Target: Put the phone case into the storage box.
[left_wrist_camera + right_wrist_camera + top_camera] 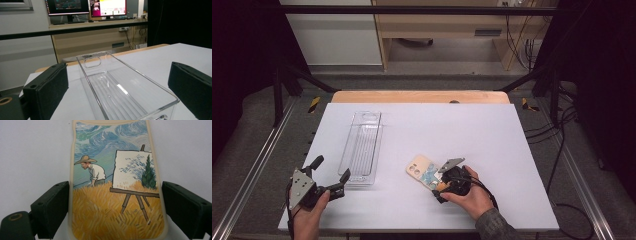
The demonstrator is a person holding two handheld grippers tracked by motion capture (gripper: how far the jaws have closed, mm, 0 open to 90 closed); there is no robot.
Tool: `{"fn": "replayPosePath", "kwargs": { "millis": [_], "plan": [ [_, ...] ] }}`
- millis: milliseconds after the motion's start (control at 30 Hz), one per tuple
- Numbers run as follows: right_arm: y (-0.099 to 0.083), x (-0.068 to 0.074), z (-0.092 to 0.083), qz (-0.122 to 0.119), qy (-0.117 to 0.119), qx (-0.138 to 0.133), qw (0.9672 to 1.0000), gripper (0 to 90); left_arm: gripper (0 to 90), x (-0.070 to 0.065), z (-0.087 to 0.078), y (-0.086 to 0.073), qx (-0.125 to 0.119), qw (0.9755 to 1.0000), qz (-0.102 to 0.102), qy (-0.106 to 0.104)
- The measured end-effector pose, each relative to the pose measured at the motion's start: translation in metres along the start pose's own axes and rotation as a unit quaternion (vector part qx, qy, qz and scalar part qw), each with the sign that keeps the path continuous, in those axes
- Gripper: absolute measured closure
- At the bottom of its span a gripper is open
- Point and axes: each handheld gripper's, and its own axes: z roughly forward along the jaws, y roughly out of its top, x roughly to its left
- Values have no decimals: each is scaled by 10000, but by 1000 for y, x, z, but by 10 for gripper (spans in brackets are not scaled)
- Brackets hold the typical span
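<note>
Two lit monitors (87, 6) stand on a wooden desk (100, 37).

Wide-parted tongs (120, 87) flank a clear plastic bin (130, 100) on the white table (155, 60).

A cream-edged phone case (117, 190) printed with a painter at an easel in a wheat field lies flat on the white tabletop (472, 130), right of a long clear plastic bin (360, 147).

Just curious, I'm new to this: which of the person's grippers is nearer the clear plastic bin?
Left. The left gripper sits open at the long clear plastic bin's near end; the right gripper straddles the painted phone case farther off.
</note>
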Motion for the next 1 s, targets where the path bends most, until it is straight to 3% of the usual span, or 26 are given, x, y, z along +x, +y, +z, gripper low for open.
{"fn": "replayPosePath", "kwargs": {
  "millis": [267,633,1000],
  "plan": [
    [-1,-2,-1,39,87,-69,9999,121,28,-1,-1,3,-49,10000,-1,-4],
    [-8,-9,-7,264,258,-426,9984,124,28,-5,-2,8,-43,10000,-65,8],
    [-7,-18,-29,398,312,-869,9949,124,27,-22,2,26,-56,9997,-93,-228]
  ]
}}
